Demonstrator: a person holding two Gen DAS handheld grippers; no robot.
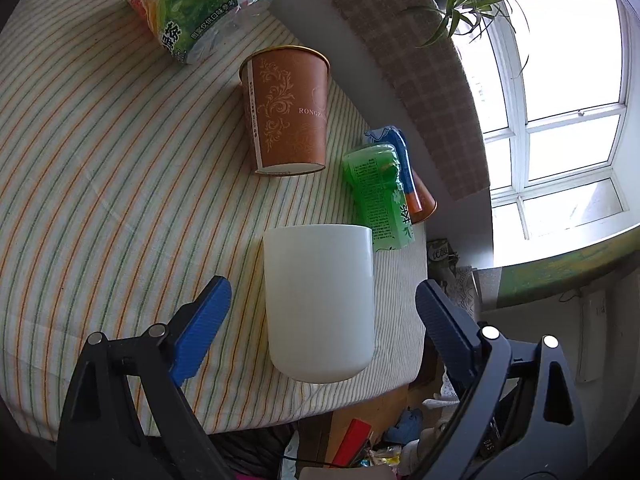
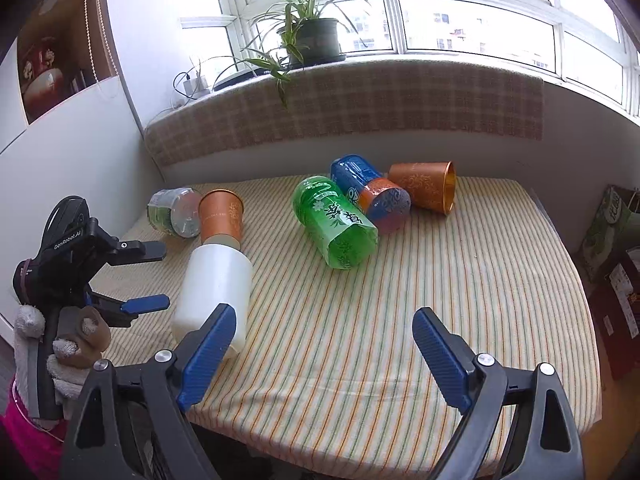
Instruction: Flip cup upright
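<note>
A white cup (image 1: 320, 304) lies on its side on the striped tablecloth (image 1: 100, 160) near the table's front-left corner; it also shows in the right wrist view (image 2: 212, 288). My left gripper (image 1: 324, 312) is open, its blue fingers either side of the cup without touching it; it also shows in the right wrist view (image 2: 154, 276). My right gripper (image 2: 324, 340) is open and empty above the front of the table, to the right of the white cup.
An orange paper cup (image 1: 288, 112) lies just beyond the white cup. A green bottle (image 2: 334, 224), a blue bottle (image 2: 370, 192) and a second orange cup (image 2: 426, 190) lie further back. A green-labelled container (image 2: 176, 212) lies at the left. The table edge (image 1: 240, 420) is close.
</note>
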